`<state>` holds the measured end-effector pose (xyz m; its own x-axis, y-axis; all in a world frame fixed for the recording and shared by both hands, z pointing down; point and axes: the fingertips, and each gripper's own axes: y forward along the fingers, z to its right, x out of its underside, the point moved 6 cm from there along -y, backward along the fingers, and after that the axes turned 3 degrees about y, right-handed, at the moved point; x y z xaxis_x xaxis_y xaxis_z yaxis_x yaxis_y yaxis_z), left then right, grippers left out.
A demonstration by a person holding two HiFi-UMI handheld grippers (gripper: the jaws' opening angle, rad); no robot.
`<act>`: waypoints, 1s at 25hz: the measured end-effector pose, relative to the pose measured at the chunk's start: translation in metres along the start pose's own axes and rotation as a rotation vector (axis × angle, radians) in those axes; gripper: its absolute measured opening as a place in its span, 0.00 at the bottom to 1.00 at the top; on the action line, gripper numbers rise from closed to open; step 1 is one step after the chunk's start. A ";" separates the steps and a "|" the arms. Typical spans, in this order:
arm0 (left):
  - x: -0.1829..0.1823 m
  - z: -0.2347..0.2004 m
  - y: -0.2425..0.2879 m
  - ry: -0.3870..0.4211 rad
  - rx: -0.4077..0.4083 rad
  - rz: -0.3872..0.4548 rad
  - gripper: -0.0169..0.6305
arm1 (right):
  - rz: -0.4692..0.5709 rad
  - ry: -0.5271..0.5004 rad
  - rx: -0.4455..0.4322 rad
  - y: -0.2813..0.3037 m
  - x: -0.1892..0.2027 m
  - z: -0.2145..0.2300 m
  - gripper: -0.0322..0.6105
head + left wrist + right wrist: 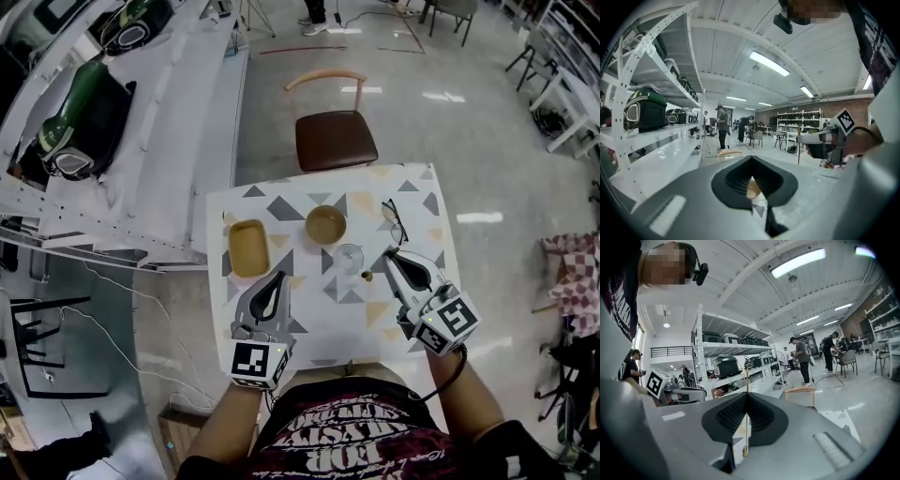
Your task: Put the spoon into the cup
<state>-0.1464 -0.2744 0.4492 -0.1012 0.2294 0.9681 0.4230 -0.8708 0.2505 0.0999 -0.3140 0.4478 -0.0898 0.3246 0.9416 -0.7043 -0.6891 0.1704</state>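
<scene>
Head view shows a small table with a triangle pattern and the person standing at its near edge. Toward the left edge lies a shallow yellow tray, empty. Just nearer than it, the left gripper hovers over the near-left part of the table. In the left gripper view its jaws are pressed together with nothing between them, and only tabletop shows through the gap below.

Toward the far edge, about mid-table, sits a tan bowl, also empty. Just nearer and to its right stands the cup, a clear glass, upright near the middle of the table. Nothing can be seen inside it.

Right of the cup, the right gripper points toward the far edge, its tip close beside the cup but not over it. In the right gripper view its jaws are clamped on the spoon, a thin gold one held along the seam, with its bowl end low and its handle poking past the tips. A pair of glasses lies toward the far-right corner.

As I judge it, the pickup is done and the spoon is off the table. What remains is to bring it above the cup's mouth, lower it in and let go.
</scene>
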 end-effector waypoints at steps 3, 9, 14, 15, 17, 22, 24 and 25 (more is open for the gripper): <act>0.000 -0.007 0.006 -0.005 0.007 -0.013 0.03 | -0.013 0.018 0.011 0.012 0.007 0.003 0.10; 0.010 -0.017 0.017 -0.007 0.025 -0.037 0.03 | -0.039 0.030 0.030 0.036 0.025 0.016 0.10; 0.022 -0.023 0.021 -0.008 0.037 -0.066 0.03 | -0.057 0.053 0.047 0.052 0.042 0.028 0.10; 0.024 -0.025 0.021 -0.008 0.038 -0.074 0.03 | -0.062 0.057 0.051 0.055 0.045 0.030 0.10; 0.028 -0.029 0.023 -0.008 0.039 -0.088 0.03 | -0.075 0.066 0.056 0.061 0.053 0.034 0.10; 0.029 -0.036 0.030 -0.009 0.044 -0.105 0.03 | -0.114 0.075 0.069 0.074 0.071 0.043 0.10; 0.028 -0.037 0.033 -0.005 0.048 -0.101 0.03 | -0.128 0.078 0.071 0.079 0.078 0.046 0.10; 0.028 -0.037 0.034 0.000 0.052 -0.093 0.03 | -0.137 0.078 0.070 0.081 0.082 0.047 0.10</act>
<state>-0.1682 -0.3138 0.4854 -0.1418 0.3083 0.9407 0.4583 -0.8218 0.3385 0.0688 -0.3739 0.5527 -0.0525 0.4661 0.8832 -0.6629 -0.6777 0.3182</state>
